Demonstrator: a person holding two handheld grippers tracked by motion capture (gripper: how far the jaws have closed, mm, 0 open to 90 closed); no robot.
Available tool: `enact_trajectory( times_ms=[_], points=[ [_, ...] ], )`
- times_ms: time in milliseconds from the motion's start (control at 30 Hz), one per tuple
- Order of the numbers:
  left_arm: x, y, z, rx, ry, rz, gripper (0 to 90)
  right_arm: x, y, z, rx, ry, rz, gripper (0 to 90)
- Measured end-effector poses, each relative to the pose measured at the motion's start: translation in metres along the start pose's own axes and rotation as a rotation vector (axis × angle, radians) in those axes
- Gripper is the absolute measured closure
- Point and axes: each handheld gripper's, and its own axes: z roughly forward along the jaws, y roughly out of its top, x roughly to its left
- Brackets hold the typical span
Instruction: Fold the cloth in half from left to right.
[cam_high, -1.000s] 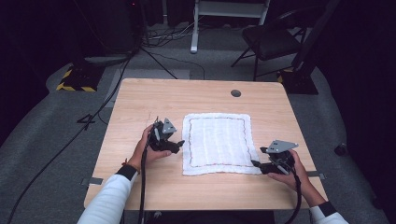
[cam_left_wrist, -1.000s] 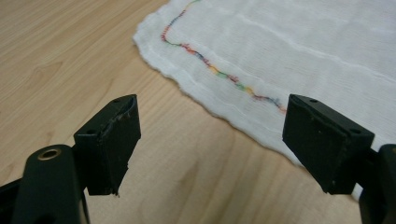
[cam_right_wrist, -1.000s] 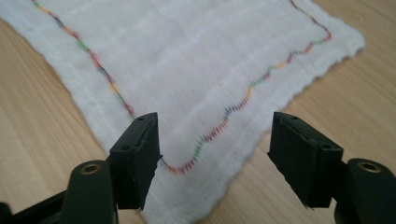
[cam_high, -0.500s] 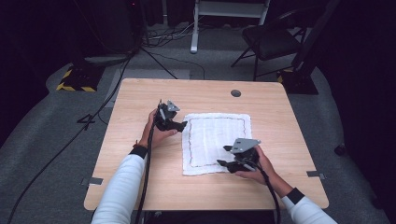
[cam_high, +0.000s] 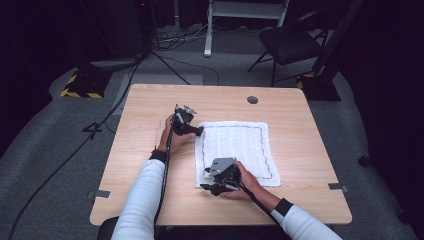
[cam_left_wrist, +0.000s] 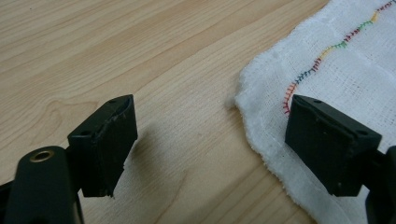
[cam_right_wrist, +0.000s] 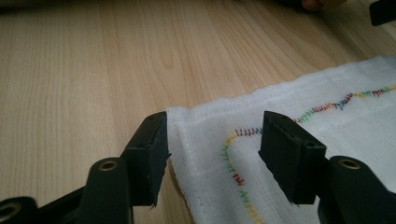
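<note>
The white cloth (cam_high: 236, 152) lies flat on the table (cam_high: 150, 105), its long axis running away from you. Your right tool (cam_right_wrist: 212, 154) straddles its near-left corner, jaws apart, just closing, nothing pinched. Your left tool (cam_left_wrist: 210, 144) stands at the far-left corner, jaws apart, just opening, one over the hem, gripping nothing.

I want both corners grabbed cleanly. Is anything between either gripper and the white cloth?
Nothing visible. The left gripper straddles the far-left corner of the white cloth, the right gripper the near-left corner; only bare table lies beside them.
</note>
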Motion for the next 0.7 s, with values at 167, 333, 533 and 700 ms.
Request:
enact_trajectory(
  times_ms=[167, 333, 533, 700],
  points=[
    [0.004, 0.003, 0.004, 0.011, -0.019, -0.025, 14.4, 0.0, 0.0, 0.009, 0.01, 0.02, 0.016, 41.4],
    [0.005, 0.005, 0.005, 0.017, -0.03, -0.001, 13.3, 0.002, 0.005, 0.017, 0.024, 0.022, 0.027, 45.5],
    [0.006, 0.006, -0.001, 0.015, -0.093, 0.046, 49.6, 0.0, 0.006, 0.016, 0.046, -0.022, 0.063, 70.1],
    [0.018, -0.001, -0.006, -0.006, -0.198, 0.03, 80.0, 0.004, 0.006, 0.016, 0.056, -0.086, 0.019, 85.2]
  ],
)
